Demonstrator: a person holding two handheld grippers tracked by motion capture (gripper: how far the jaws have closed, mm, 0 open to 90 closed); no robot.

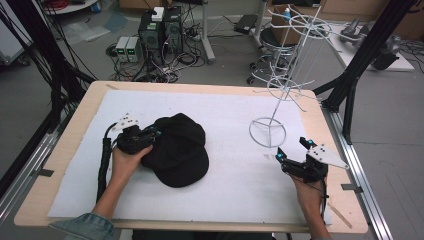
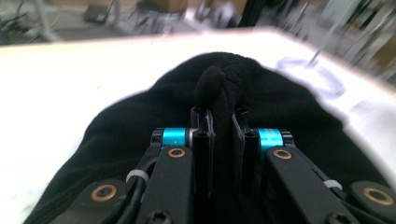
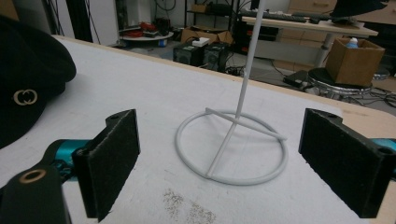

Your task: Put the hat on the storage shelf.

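Note:
A black cap (image 1: pixel 179 148) lies on the white mat, left of centre. My left gripper (image 1: pixel 153 134) is shut on a fold of the black cap (image 2: pixel 224 88) at its left edge; the cloth bunches up between the jaws. In the right gripper view the cap (image 3: pixel 28 88) sits at the far left with a small gold emblem (image 3: pixel 25 97). A white wire rack (image 1: pixel 280 90) stands at the right, its ring base (image 3: pixel 231 147) straight ahead of my right gripper (image 3: pixel 229 168). That right gripper (image 1: pixel 292 149) is open and holds nothing, just below the base.
The wooden table (image 1: pixel 65 135) carries a white mat (image 1: pixel 235 165). Black frame posts (image 1: pixel 357 60) rise at the right and left. Computers and cables (image 1: pixel 160 35) sit on the floor beyond the far edge. A cardboard box (image 3: pixel 357 58) rests on a stool behind.

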